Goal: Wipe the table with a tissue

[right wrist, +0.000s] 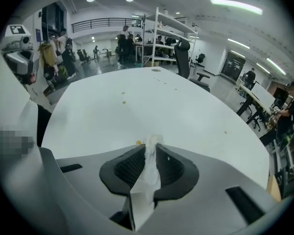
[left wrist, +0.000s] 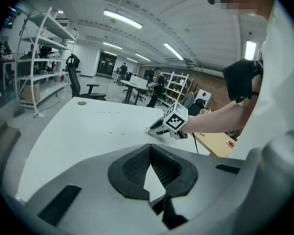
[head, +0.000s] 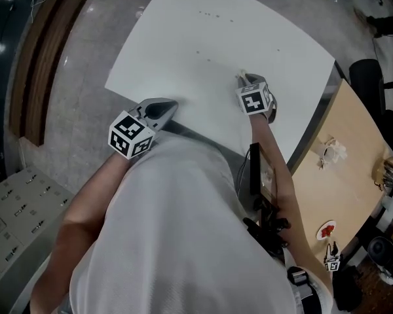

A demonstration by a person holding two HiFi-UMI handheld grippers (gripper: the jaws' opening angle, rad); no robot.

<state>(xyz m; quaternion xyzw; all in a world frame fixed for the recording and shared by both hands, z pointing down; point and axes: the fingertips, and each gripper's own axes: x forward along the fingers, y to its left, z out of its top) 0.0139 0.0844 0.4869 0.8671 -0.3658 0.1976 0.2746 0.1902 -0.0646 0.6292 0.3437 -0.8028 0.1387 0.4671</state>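
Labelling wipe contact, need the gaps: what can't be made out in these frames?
Whether the tissue touches the table: the right gripper view sees it from behind the tips of the right tool; too small in the head view.
What the specks on the table are: too small in every view.
The table's far corner: head view, cut off by the top edge.
Items on the wooden side table: head view, too small.

Noting table (head: 203,38) as smooth, matt white. Seeing tissue (right wrist: 151,175) on it as soft, crinkled white paper. Reading right gripper (right wrist: 150,151) and left gripper (left wrist: 151,153) as matt grey plastic, pads (right wrist: 130,168) ribbed black. Marking desk (head: 344,169) beside table as pale wood-look.
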